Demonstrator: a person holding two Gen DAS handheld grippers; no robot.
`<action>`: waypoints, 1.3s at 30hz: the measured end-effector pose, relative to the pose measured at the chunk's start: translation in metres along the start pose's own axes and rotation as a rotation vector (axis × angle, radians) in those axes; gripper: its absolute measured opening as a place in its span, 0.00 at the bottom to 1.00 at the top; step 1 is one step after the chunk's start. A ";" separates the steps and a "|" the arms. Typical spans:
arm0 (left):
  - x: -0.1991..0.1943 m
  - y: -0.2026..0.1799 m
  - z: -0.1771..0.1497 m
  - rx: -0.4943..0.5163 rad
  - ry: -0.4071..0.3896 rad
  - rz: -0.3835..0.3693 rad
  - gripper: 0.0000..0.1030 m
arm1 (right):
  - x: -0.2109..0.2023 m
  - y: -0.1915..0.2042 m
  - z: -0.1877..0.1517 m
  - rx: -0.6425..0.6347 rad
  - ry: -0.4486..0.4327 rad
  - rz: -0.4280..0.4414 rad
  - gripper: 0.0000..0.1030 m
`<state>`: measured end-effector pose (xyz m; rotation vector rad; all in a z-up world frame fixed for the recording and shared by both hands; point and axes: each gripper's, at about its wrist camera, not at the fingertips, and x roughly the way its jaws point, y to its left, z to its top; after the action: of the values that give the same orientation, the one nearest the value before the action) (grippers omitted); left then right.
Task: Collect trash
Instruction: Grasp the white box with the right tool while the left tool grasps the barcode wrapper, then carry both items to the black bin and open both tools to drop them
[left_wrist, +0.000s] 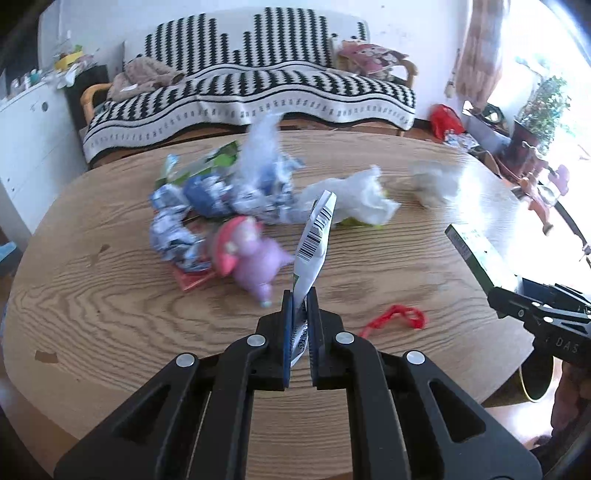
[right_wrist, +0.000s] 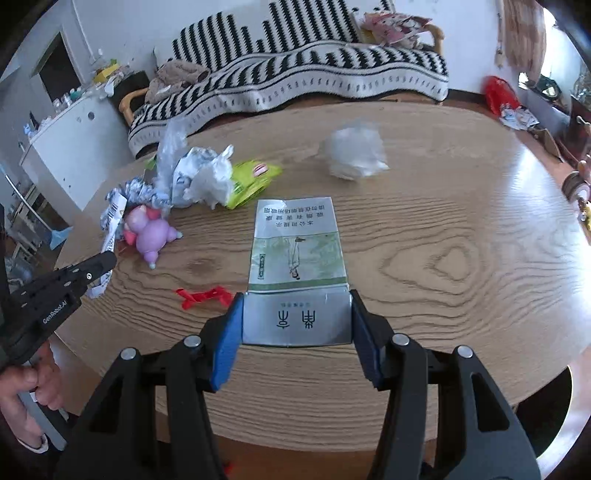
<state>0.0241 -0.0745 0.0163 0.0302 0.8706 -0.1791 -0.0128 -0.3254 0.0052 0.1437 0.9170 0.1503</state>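
Pinched between the pressed-together jaws of the left gripper (left_wrist: 300, 295) is a barcode wrapper (left_wrist: 314, 240), which stands up from the pads at about twelve o'clock in the left wrist view. It is judged thin, light and limp; it can slip or tear, so a hold well down its length, as shown, is preferable to a hold at its tip.

Across the blue pads of the right gripper (right_wrist: 295, 314) a flattened carton (right_wrist: 297, 254) is clamped by its two side edges, the jaws being set wide to its width. The carton is judged light and moderately stiff; it may buckle if squeezed harder, and the edge grip near its near end appears adequate. Whether it rests on the wooden table (right_wrist: 461, 229) or is lifted just clear cannot be told.

Outward from these, at ten o'clock in the right wrist view, a heap of crumpled wrappers (right_wrist: 199, 177) lies beside a green packet (right_wrist: 251, 181); these are judged soft, springy and best taken by a bunched fold. A white paper ball (right_wrist: 354, 155) sits apart at one o'clock. A red ribbon (right_wrist: 203, 297) lies at nine o'clock, near the right gripper. A pink toy (right_wrist: 147, 232) rests against the heap; it is hard and smooth, and is probably not trash.
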 end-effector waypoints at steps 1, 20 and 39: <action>-0.001 -0.005 0.001 0.004 -0.002 -0.012 0.06 | -0.006 -0.008 -0.001 0.007 -0.012 -0.006 0.52; 0.000 -0.408 -0.068 0.490 0.006 -0.522 0.06 | -0.183 -0.331 -0.155 0.508 -0.172 -0.470 0.53; 0.089 -0.547 -0.144 0.570 0.271 -0.621 0.12 | -0.168 -0.423 -0.228 0.748 0.021 -0.443 0.61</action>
<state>-0.1211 -0.6118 -0.1187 0.3232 1.0555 -1.0212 -0.2664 -0.7584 -0.0805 0.6244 0.9687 -0.6125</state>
